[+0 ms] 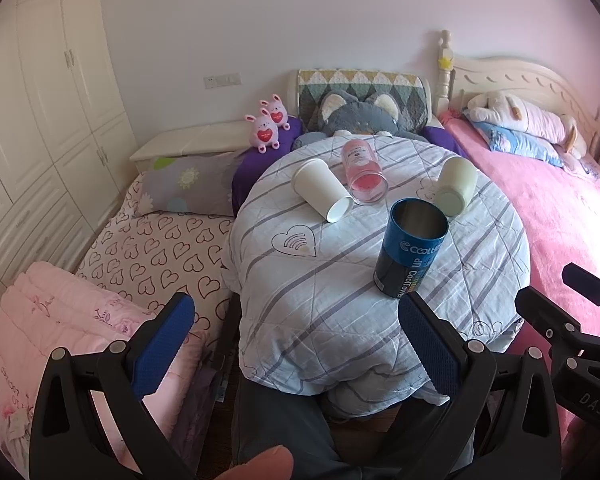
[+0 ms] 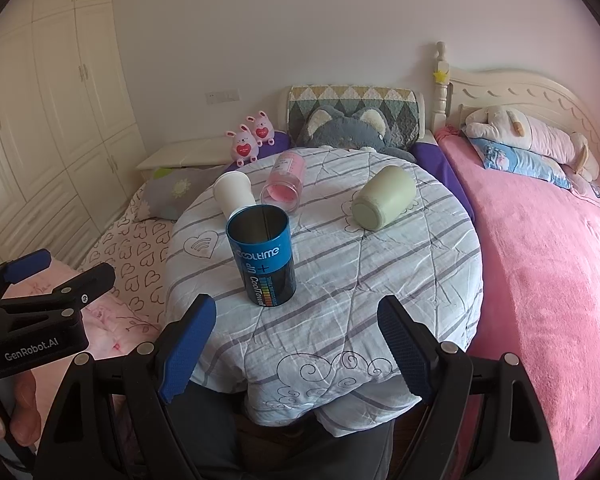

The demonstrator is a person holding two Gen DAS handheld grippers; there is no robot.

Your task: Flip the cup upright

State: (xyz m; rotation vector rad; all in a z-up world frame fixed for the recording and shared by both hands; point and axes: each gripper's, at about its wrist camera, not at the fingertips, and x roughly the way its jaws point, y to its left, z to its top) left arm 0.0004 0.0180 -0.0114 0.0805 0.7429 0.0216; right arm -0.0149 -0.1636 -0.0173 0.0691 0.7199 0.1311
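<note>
A blue Cooltime can [image 1: 414, 246] [image 2: 264, 254] stands upright and open-topped on the round cloth-covered table [image 1: 340, 300] [image 2: 340, 280]. Behind it lie three cups on their sides: a white paper cup [image 1: 320, 190] [image 2: 234, 194], a clear pink cup [image 1: 362, 172] [image 2: 286, 180] and a pale green cup [image 1: 456, 186] [image 2: 384, 198]. My left gripper [image 1: 296, 344] is open and empty at the table's near left edge. My right gripper [image 2: 296, 344] is open and empty at the near edge, in front of the can.
Beds surround the table: a heart-print sheet [image 1: 152, 248] and pink quilt [image 1: 60, 320] on the left, a pink blanket [image 2: 548, 260] on the right. Plush toys [image 2: 344, 130] sit behind. White wardrobes [image 1: 40, 120] line the left wall.
</note>
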